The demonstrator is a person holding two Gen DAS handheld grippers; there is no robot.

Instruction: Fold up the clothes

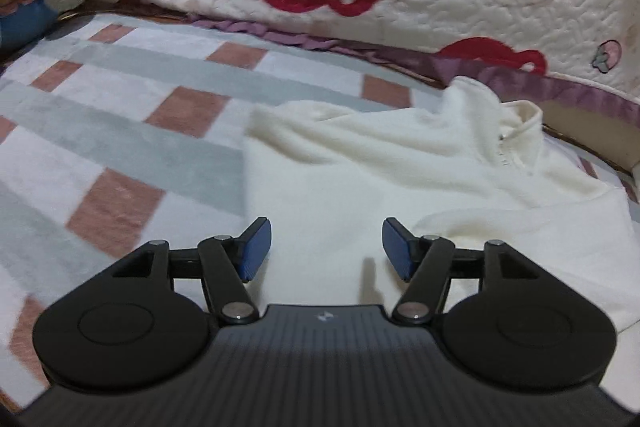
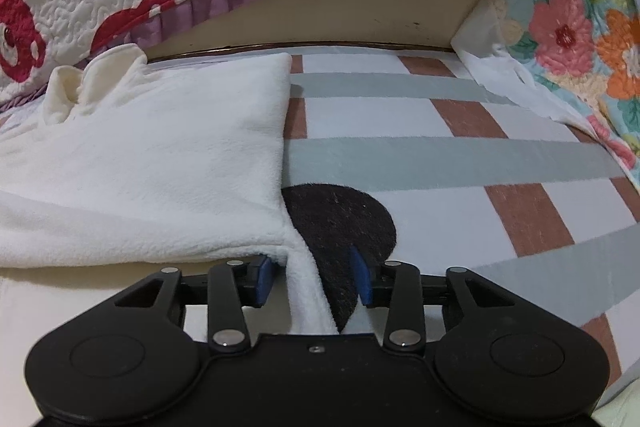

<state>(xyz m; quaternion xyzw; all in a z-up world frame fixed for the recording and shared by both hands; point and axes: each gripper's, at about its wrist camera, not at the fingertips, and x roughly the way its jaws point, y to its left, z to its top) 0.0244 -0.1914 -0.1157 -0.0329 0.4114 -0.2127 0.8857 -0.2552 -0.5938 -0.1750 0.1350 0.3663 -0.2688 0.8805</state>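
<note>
Checked blanket [image 1: 120,131] | left tongs [image 1: 326,251] wide over fleece [image 1: 340,167] | right tongs [image 2: 316,279] loosely straddle hem; dark patch [image 2: 340,219] there only

White fleece garment [image 1: 360,163] lies partly folded, collar bunched upward.

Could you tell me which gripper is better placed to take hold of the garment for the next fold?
Probably the right gripper: the white garment has an edge running between its open jaws. The left gripper is open over flat cloth, no edge between its jaws.
</note>
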